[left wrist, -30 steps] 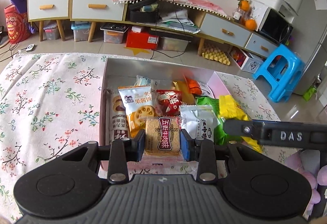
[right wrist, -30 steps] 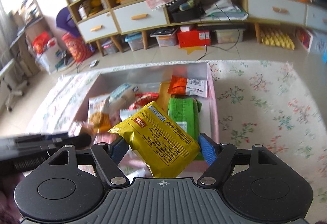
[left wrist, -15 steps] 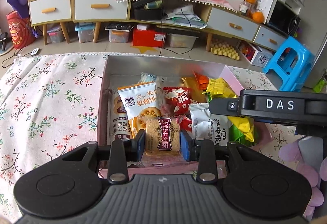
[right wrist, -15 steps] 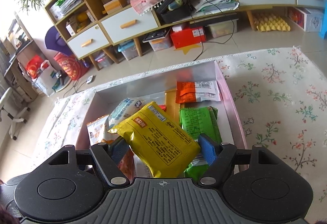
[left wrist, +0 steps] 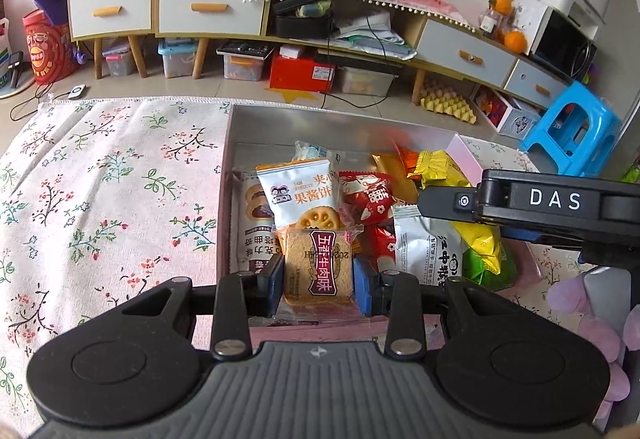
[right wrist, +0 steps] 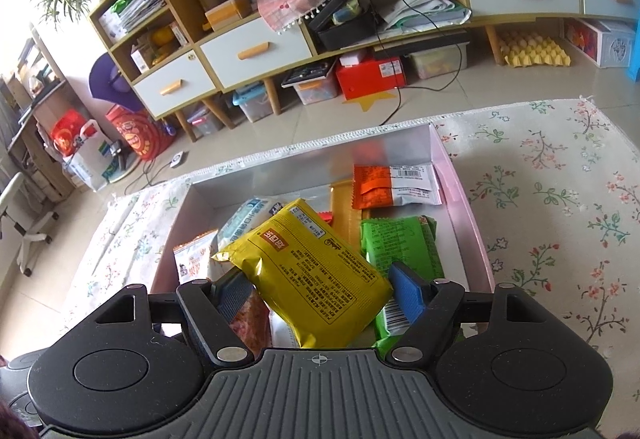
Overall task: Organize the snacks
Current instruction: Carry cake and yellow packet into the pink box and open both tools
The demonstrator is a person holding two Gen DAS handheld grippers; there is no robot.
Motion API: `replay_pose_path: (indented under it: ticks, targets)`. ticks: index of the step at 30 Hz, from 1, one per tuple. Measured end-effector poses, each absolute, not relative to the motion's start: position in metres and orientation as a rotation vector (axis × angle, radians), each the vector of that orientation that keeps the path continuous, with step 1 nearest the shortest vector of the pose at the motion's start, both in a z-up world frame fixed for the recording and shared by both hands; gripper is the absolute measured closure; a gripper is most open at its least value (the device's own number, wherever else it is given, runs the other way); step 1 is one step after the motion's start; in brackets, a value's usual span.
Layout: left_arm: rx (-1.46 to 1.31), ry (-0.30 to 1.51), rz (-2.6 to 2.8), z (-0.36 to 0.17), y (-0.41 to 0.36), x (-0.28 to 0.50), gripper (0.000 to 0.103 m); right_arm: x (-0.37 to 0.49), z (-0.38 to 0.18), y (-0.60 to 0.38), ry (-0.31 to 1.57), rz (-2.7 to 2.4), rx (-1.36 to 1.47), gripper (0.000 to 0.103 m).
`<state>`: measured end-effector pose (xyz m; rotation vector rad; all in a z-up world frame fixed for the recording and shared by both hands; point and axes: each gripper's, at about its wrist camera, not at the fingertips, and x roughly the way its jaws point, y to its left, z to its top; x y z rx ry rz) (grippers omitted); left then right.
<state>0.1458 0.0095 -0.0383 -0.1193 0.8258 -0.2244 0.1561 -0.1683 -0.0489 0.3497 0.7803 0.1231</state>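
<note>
My left gripper pinches a light, brittle biscuit pack by its sides over the near box edge; right gripper clamps a soft, slippery yellow pouch midway above it.

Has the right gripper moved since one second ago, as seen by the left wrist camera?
Yes. The right gripper has moved up the picture and further over the box, from by the near right corner toward the far right wall, carrying the yellow packet.
</note>
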Motion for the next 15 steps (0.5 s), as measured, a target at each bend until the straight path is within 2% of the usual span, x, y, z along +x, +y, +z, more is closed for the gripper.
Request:
replay_pose_path:
  ticks: [6,8,10,15]
  targets:
    - [-0.121,0.814,-0.228,-0.0364,0.0107,0.1437,0.068,0.1563,-0.0472,-0.1657,0.771,0.148,0.368,0.026]
    - [-0.126,0.807,-0.233,-0.0353,0.0106,0.1426,0.053,0.1562,-0.0457,-0.1658,0.764,0.164,0.379,0.025]
    - [-0.128,0.802,-0.243,-0.0344,0.0104,0.1415,0.043,0.1563,-0.0440,-0.1657,0.766,0.174,0.386,0.019]
    - [-0.098,0.807,-0.269,-0.0332,0.0057,0.1403,0.031,0.1539,-0.0389,-0.1637,0.760,0.185,0.379,0.014]
